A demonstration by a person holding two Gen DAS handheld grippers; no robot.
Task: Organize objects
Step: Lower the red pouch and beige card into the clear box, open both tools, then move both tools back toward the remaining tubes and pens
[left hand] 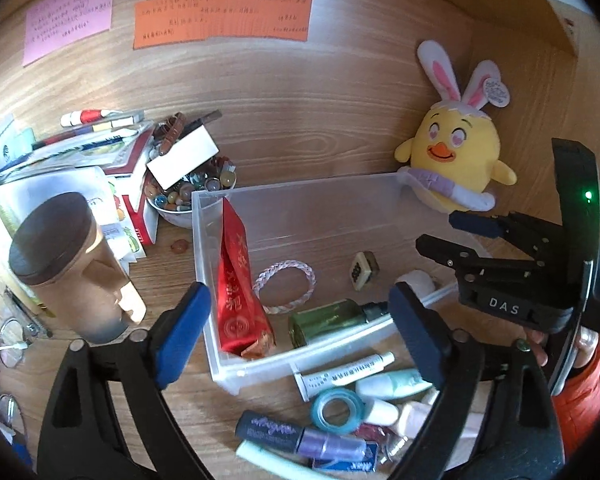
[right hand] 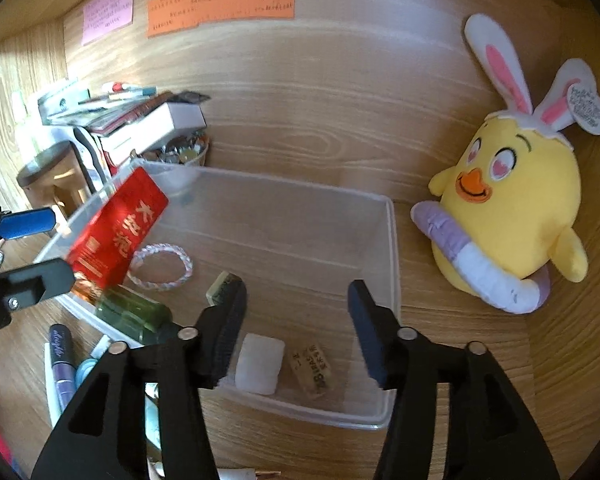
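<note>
Clear plastic bin [right hand: 392, 240] on the wooden desk [right hand: 320, 92] contains a red foil packet [right hand: 116, 228] leaning upright at its left wall, a braided bracelet [right hand: 162, 266], a green glass bottle [left hand: 332, 318] lying lengthwise along the near wall, a mahjong tile [left hand: 365, 269], a white block [right hand: 260, 364] and a small printed packet [right hand: 314, 368]. Right gripper [right hand: 296, 332] hangs over the bin's near right corner, fingers spread wide and holding nothing. Left gripper [left hand: 300, 336] sits at the bin's near left corner, likewise wide open and empty, above loose tubes [left hand: 344, 372] on the desk.

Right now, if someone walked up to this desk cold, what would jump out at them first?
Probably the yellow chick plush with bunny ears, propped against the wooden back wall just right of the clear plastic bin. Next, the shiny red packet standing against the bin's left wall, beside a braided bracelet and a green bottle. Both grippers, left and right, hang open and empty over the bin.
</note>
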